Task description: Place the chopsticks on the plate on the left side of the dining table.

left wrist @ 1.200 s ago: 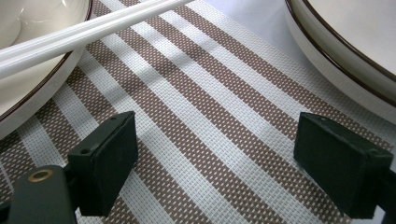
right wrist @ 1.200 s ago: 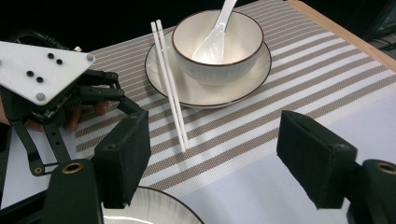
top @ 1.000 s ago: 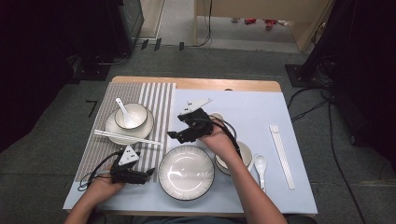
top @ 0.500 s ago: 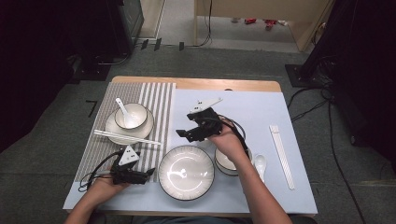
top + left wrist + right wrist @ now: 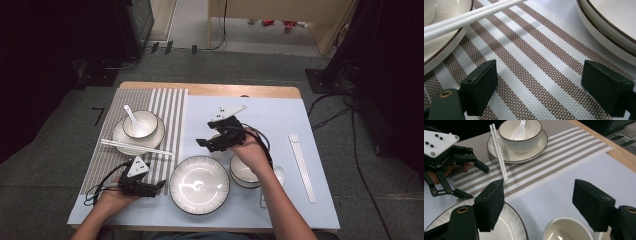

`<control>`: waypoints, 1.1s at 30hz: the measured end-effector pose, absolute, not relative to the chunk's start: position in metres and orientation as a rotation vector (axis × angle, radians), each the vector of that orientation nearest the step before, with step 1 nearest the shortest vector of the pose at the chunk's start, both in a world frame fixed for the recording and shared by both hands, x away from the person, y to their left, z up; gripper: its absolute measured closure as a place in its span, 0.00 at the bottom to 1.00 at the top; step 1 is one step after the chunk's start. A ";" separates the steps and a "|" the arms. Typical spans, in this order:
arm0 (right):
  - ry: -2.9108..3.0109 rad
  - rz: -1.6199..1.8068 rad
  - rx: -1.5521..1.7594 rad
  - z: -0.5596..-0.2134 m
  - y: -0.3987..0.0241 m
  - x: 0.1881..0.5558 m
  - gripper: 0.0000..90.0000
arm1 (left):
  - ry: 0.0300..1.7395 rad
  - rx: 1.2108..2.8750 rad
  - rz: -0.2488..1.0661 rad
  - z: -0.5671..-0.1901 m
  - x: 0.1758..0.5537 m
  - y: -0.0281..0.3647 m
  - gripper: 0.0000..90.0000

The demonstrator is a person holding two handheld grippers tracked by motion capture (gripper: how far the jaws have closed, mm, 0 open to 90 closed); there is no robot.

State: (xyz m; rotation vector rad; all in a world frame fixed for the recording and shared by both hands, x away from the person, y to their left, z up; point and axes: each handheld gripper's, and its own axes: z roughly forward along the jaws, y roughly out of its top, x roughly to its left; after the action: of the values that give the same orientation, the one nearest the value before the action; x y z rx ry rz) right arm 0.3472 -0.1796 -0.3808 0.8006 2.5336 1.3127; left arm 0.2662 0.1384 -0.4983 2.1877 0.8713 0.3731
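Over the pale blue mat (image 5: 280, 115) hangs the right gripper (image 5: 209, 142), jaws spread wide with nothing between them — held above the table, just past the small cup (image 5: 220, 139) and the stacked bowl (image 5: 245, 170) under the person's right hand (image 5: 252, 152). From the right gripper view, that cup (image 5: 566, 230) sits low between the two black pads, and the rim of the big empty plate (image 5: 506, 220) curves in beside the nearer pad. Down at the near left, the left gripper (image 5: 159, 185) rests low over the striped placemat (image 5: 165, 107), its jaws also parted and empty — the left gripper view shows bare brown-and-white weave (image 5: 536, 75) between the pads. Just beside it lies the big plate (image 5: 199, 185), untouched. Farther back on the stripes: a bowl with a white spoon (image 5: 131, 116) inside, set on a saucer (image 5: 120, 137), with white chopsticks (image 5: 135, 146) lying across the saucer's near edge. Another pair of chopsticks (image 5: 301, 167) lies well apart at the far right, and a second spoon (image 5: 277, 175) lies beside the stacked bowl.
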 end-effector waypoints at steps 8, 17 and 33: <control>2.531 1.295 0.823 -0.382 -0.191 0.346 0.29 | 0.871 2.189 0.372 -0.498 0.266 0.138 0.16; 2.520 1.297 0.838 -0.382 -0.202 0.346 0.29 | 0.871 2.188 0.375 -0.498 0.266 0.138 0.16; 2.496 1.303 0.879 -0.382 -0.220 0.344 0.29 | 0.872 2.187 0.373 -0.498 0.266 0.138 0.16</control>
State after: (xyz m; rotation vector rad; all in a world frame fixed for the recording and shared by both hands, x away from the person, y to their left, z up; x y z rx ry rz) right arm 0.3435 -0.2196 -0.3822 0.8791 2.4960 1.3028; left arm 0.2660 0.1385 -0.4984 2.1865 0.8717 0.3733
